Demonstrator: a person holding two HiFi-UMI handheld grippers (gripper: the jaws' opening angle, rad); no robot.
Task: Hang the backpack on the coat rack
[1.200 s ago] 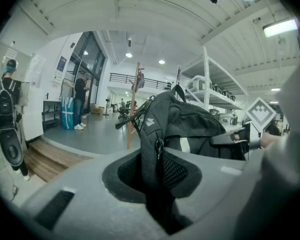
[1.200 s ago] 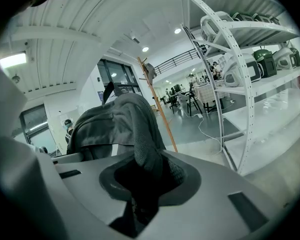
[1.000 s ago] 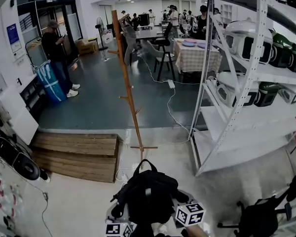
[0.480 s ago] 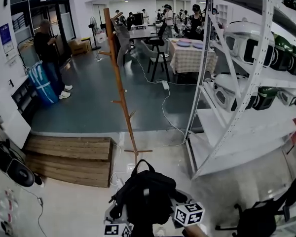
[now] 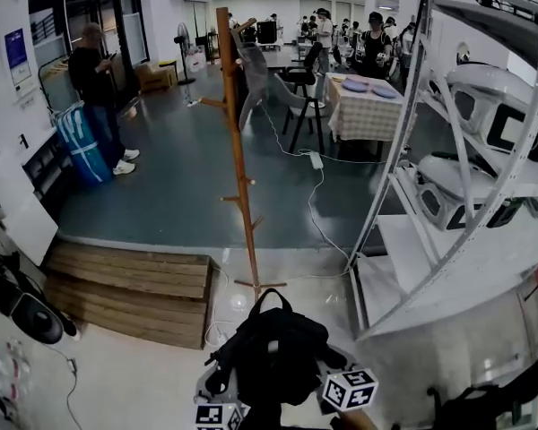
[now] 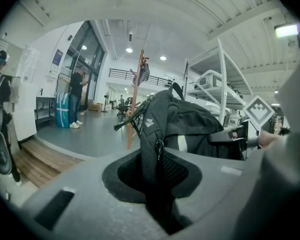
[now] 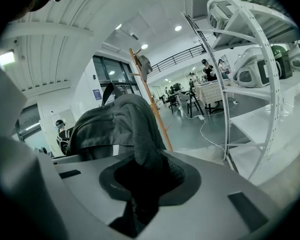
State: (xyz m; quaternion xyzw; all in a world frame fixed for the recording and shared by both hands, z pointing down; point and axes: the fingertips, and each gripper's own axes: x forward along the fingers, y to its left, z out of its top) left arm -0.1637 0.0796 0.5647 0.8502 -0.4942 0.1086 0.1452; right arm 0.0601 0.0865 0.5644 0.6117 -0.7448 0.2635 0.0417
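Between both tongs: black fabric backpack, left tongs pinching a mesh strap, right tongs pinching dark fabric on its other side. Ahead, well apart, stands tall wooden coat rack.

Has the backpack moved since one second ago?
Yes. The backpack has come forward, closer to the foot of the coat rack.

Left grey plastic two-jaw gripper and right grey plastic two-jaw gripper sit side by side at the head view's bottom edge, marker cubes upward, both pointing forward and slightly downward, each pair of jaws clamped on a mesh strap of the black fabric backpack.
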